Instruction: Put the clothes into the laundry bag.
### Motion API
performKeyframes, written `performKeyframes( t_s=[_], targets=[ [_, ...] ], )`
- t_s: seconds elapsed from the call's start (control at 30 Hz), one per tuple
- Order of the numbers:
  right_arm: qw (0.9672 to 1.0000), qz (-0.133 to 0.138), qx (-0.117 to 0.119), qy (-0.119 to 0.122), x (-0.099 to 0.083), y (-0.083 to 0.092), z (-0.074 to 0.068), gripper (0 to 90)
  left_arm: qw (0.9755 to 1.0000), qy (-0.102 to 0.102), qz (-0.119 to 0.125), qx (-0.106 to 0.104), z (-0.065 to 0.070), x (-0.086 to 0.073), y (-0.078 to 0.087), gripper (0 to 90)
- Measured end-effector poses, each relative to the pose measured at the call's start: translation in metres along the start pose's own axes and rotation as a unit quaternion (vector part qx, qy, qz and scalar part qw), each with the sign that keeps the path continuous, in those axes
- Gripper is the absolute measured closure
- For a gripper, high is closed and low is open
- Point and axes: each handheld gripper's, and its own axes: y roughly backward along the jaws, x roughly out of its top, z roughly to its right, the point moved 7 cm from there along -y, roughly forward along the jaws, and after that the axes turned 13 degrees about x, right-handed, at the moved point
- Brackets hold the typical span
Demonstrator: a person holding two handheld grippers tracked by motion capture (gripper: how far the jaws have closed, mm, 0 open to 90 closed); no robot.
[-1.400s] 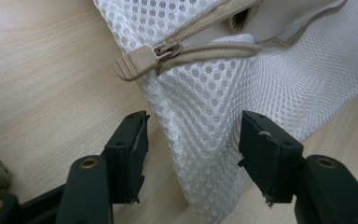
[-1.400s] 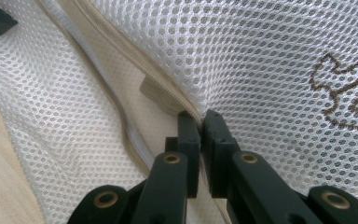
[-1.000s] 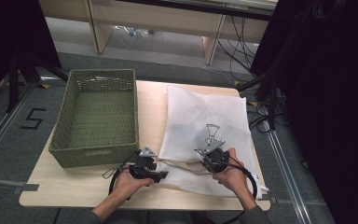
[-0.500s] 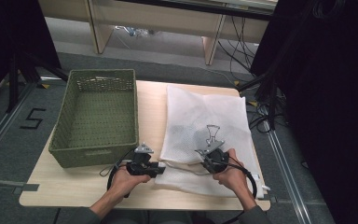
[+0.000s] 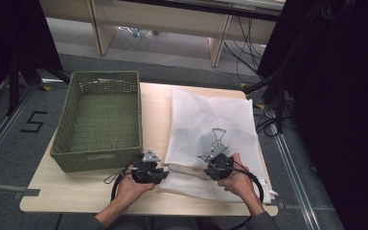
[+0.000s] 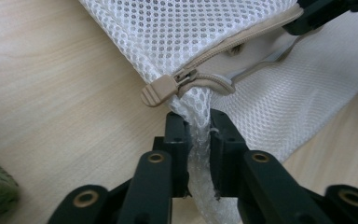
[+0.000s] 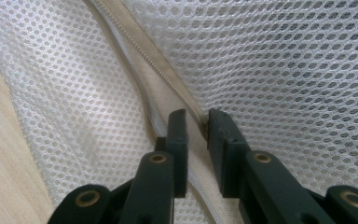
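Both my grippers work at the near edge of the mesh bag (image 5: 211, 124), which lies flat on the table (image 5: 67, 194) at 3 o'clock from the green basket (image 5: 100, 120). My left gripper (image 6: 196, 122) has just been closing and now pinches a fold of mesh at the bag's corner, right below the tan zipper pull (image 6: 161, 90). My right gripper (image 7: 196, 125) has just been opening a little; its jaws stand narrowly apart astride the zipper tape (image 7: 168, 74), and I cannot tell whether the pads press it. From above, my left hand (image 5: 129, 187) sits at 9 o'clock from my right hand (image 5: 237, 179).
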Motion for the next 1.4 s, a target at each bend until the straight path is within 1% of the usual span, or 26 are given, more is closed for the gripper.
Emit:
performKeyframes(
  t_s=[0.03, 0.1, 0.13, 0.17, 0.23, 0.27, 0.3, 0.33, 0.4, 0.47, 0.57, 0.63, 0.67, 0.77, 0.8, 0.9, 1.0, 1.07, 1.1, 1.13, 1.17, 1.2, 1.23, 1.3, 1.33, 1.4],
  targets=[
    [1.0, -0.002, -0.001, 0.002, 0.0, 0.001, 0.0, 81.7, 1.0, 0.004, -0.001, -0.007, 0.0, 0.001, 0.001, 69.6],
    [1.0, -0.001, 0.001, -0.005, 0.0, 0.002, 0.001, 84.5, 0.9998, 0.016, 0.004, -0.014, -0.002, 0.004, 0.004, 67.0],
    [1.0, -0.004, 0.0, -0.001, -0.001, 0.001, 0.002, 85.9, 0.9994, 0.026, 0.006, -0.021, -0.002, 0.005, 0.006, 67.2],
    [1.0, -0.008, -0.001, -0.006, -0.003, 0.001, 0.003, 86.9, 0.9991, 0.033, 0.006, -0.026, -0.004, 0.006, 0.006, 67.5],
    [1.0, -0.009, -0.002, -0.003, -0.004, 0.0, 0.004, 87.9, 0.9985, 0.043, 0.006, -0.035, -0.006, 0.005, 0.005, 68.7],
    [0.9999, -0.008, -0.002, -0.008, -0.004, -0.001, 0.004, 88.1, 0.9981, 0.047, 0.005, -0.039, -0.006, 0.005, 0.005, 68.7],
    [0.9999, -0.014, -0.002, -0.002, -0.004, -0.001, 0.005, 88.2, 0.9977, 0.053, 0.006, -0.042, -0.007, 0.005, 0.005, 68.5],
    [0.9999, -0.015, -0.002, 0.001, -0.004, -0.002, 0.005, 88.5, 0.9973, 0.059, 0.005, -0.044, -0.007, 0.005, 0.005, 67.3],
    [0.9998, -0.017, -0.001, 0.0, -0.004, -0.003, 0.005, 88.7, 0.9976, 0.058, 0.003, -0.039, -0.009, 0.006, 0.005, 64.6],
    [0.9999, -0.017, 0.0, -0.002, -0.004, -0.003, 0.005, 88.7, 0.9967, 0.066, 0.007, -0.046, -0.01, 0.008, 0.007, 63.2],
    [0.9998, -0.018, -0.001, 0.0, -0.005, -0.003, 0.006, 88.6, 0.9971, 0.063, 0.006, -0.042, -0.012, 0.008, 0.007, 64.5],
    [0.9999, -0.013, -0.001, -0.003, -0.004, -0.003, 0.006, 88.2, 0.9965, 0.068, 0.005, -0.048, -0.012, 0.009, 0.007, 66.2],
    [0.9999, -0.013, -0.002, -0.004, -0.004, -0.003, 0.006, 88.0, 0.9967, 0.068, 0.006, -0.045, -0.013, 0.009, 0.007, 66.6],
    [0.9999, -0.005, 0.001, -0.012, -0.002, -0.003, 0.004, 86.8, 0.9988, 0.043, 0.005, -0.022, -0.013, 0.007, 0.007, 78.3],
    [0.9999, -0.003, 0.004, -0.009, -0.002, -0.003, 0.004, 86.0, 0.9993, 0.035, 0.005, -0.013, -0.012, 0.007, 0.007, 80.3],
    [0.9998, 0.005, 0.007, -0.018, 0.001, 0.0, 0.002, 78.6, 0.9998, 0.016, 0.007, 0.0, -0.008, 0.006, 0.006, 81.6],
    [0.9994, 0.018, 0.019, -0.024, 0.005, 0.008, -0.003, 69.1, 0.9999, 0.008, 0.009, 0.009, -0.007, 0.005, 0.006, 81.6],
    [0.9992, 0.033, 0.016, -0.017, 0.01, 0.018, -0.005, 66.4, 0.9999, 0.004, 0.006, 0.012, -0.006, 0.004, 0.006, 81.6],
    [0.9987, 0.041, 0.017, -0.023, 0.013, 0.024, -0.008, 65.8, 0.9999, 0.003, 0.006, 0.013, -0.005, 0.004, 0.005, 81.5],
    [0.998, 0.053, 0.024, -0.022, 0.017, 0.03, -0.012, 65.6, 0.9999, 0.003, 0.006, 0.014, -0.004, 0.004, 0.005, 81.5],
    [0.9973, 0.067, 0.023, -0.02, 0.021, 0.035, -0.015, 65.6, 0.9999, 0.004, 0.007, 0.014, -0.004, 0.003, 0.005, 81.4],
    [0.9957, 0.087, 0.026, -0.019, 0.027, 0.04, -0.018, 65.8, 0.9999, 0.005, 0.006, 0.015, -0.003, 0.003, 0.005, 81.2],
    [0.9939, 0.103, 0.03, -0.028, 0.032, 0.043, -0.021, 66.0, 0.9999, 0.007, 0.005, 0.014, -0.002, 0.002, 0.004, 80.9],
    [0.9905, 0.13, 0.037, -0.027, 0.043, 0.044, -0.027, 66.1, 0.9998, 0.007, 0.003, 0.016, 0.001, 0.0, 0.004, 80.4],
    [0.9896, 0.138, 0.035, -0.02, 0.049, 0.043, -0.027, 66.1, 0.9999, 0.004, 0.003, 0.016, 0.002, 0.0, 0.003, 80.1],
    [0.9882, 0.146, 0.042, -0.02, 0.058, 0.036, -0.029, 66.2, 0.9999, 0.004, -0.001, 0.014, 0.003, -0.001, 0.004, 78.7]
  ],
)
